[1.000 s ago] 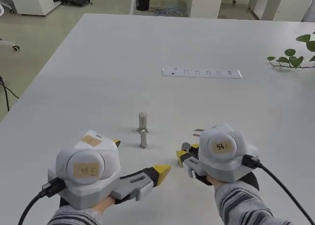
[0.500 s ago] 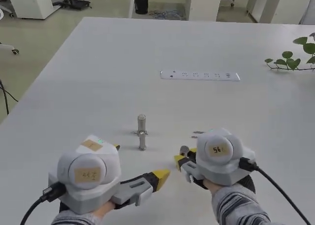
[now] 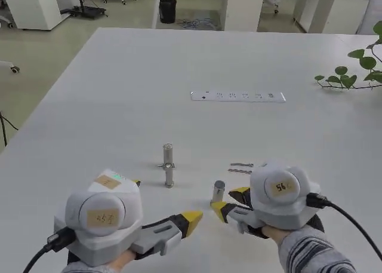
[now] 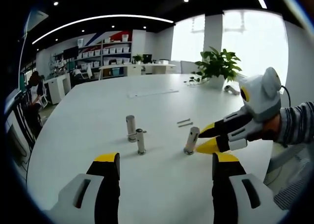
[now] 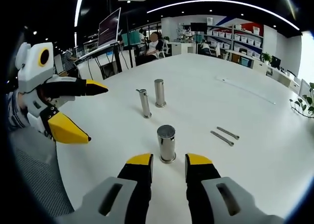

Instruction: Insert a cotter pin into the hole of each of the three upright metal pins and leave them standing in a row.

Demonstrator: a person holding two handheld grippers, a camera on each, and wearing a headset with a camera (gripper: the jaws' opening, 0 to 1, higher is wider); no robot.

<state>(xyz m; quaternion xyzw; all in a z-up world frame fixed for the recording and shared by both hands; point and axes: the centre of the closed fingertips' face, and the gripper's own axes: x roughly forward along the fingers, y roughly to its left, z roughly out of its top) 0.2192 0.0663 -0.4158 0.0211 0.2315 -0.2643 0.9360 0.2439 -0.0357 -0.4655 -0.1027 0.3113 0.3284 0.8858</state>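
Note:
Three upright metal pins stand on the white table. The far pin (image 3: pixel 168 153) and the one just in front of it (image 3: pixel 169 176) form a short line, and a cotter pin crosses the nearer one near its top. A third, thicker pin (image 3: pixel 218 191) (image 5: pixel 167 142) stands alone, just ahead of my right gripper (image 3: pixel 228 199) (image 5: pixel 169 161). That gripper's jaws are a little apart and hold nothing. Two loose cotter pins (image 3: pixel 241 167) (image 5: pixel 224 135) lie beyond it. My left gripper (image 3: pixel 164 199) (image 4: pixel 164 160) is wide open, short of the pins.
A white power strip (image 3: pixel 238 96) lies across the middle of the table. Green plant leaves (image 3: pixel 352 76) reach in at the right edge. Bare tabletop (image 3: pixel 119 106) stretches to the left and beyond the pins. Office floor and furniture lie past the far edge.
My right gripper has drawn back from the third pin, which now stands free in front of its jaws. The head camera has tilted a little. The left gripper has hardly moved.

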